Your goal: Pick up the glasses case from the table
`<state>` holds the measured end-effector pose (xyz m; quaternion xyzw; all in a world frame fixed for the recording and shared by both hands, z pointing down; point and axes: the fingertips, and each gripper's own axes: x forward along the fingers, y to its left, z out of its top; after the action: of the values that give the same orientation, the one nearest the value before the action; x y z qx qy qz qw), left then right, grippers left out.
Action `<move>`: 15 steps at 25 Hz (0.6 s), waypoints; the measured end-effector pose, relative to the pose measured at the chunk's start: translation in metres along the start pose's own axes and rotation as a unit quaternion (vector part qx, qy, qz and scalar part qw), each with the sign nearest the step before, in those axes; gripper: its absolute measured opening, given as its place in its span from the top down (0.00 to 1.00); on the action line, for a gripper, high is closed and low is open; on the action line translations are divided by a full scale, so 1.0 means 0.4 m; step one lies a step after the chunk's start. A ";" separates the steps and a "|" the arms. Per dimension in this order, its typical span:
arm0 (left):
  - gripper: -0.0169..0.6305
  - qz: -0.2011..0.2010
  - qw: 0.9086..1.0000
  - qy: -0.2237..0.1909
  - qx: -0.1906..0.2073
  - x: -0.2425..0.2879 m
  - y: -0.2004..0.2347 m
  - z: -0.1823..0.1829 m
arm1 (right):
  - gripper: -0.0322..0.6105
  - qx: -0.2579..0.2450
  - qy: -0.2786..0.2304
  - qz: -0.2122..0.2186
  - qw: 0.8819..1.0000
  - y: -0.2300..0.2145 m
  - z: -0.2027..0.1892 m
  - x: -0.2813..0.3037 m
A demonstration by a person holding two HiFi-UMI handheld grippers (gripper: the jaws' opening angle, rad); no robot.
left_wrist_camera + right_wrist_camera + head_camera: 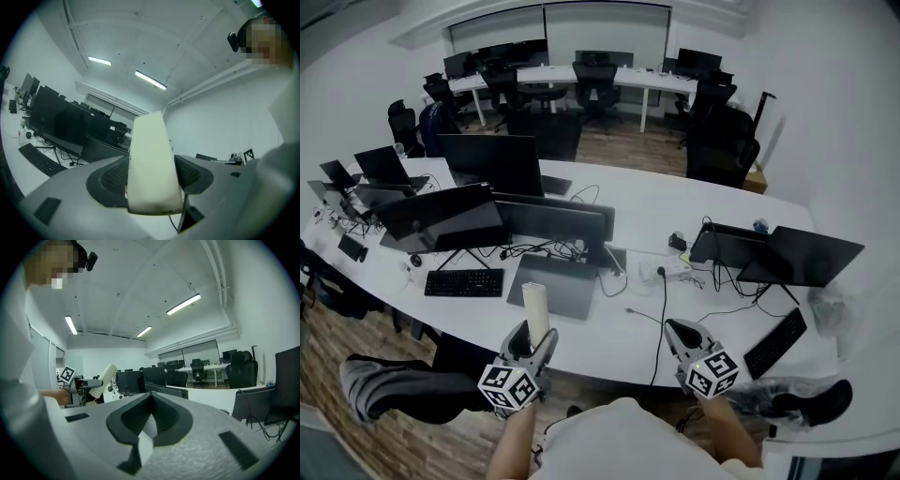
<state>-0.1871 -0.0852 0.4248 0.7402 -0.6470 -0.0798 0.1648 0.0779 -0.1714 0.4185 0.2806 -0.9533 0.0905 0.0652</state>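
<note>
The glasses case (535, 307) is a cream, oblong box that stands up out of my left gripper (534, 345), above the table's near edge. In the left gripper view the glasses case (152, 164) fills the gap, and both ribbed pads (114, 178) press on its sides. My right gripper (677, 330) hovers to the right at about the same height. Seen from the right gripper view, the right gripper (150, 397) has its tips touching with nothing between them. That view also shows the left gripper (83, 383) with the case (106, 377) at the far left.
A long curved white table (675, 202) carries several dark monitors (492, 161), a closed laptop (555, 286), two black keyboards (464, 282), a power strip (666, 271) and cables. More desks and office chairs (722, 141) stand behind it. My legs and shoes show below the table edge.
</note>
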 end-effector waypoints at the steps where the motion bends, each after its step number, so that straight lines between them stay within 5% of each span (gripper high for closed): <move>1: 0.51 0.000 1.000 -0.001 0.000 -0.002 0.001 0.002 | 0.95 -0.001 0.000 0.001 1.000 0.003 0.002 0.001; 15: 0.51 0.008 1.000 -0.002 0.004 -0.001 0.026 0.009 | 0.95 0.007 -0.005 0.007 1.000 0.015 0.004 0.023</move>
<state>-0.1980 -0.0865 0.4249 0.7355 -0.6534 -0.0773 0.1616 0.0670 -0.1716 0.4177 0.2744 -0.9551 0.0958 0.0575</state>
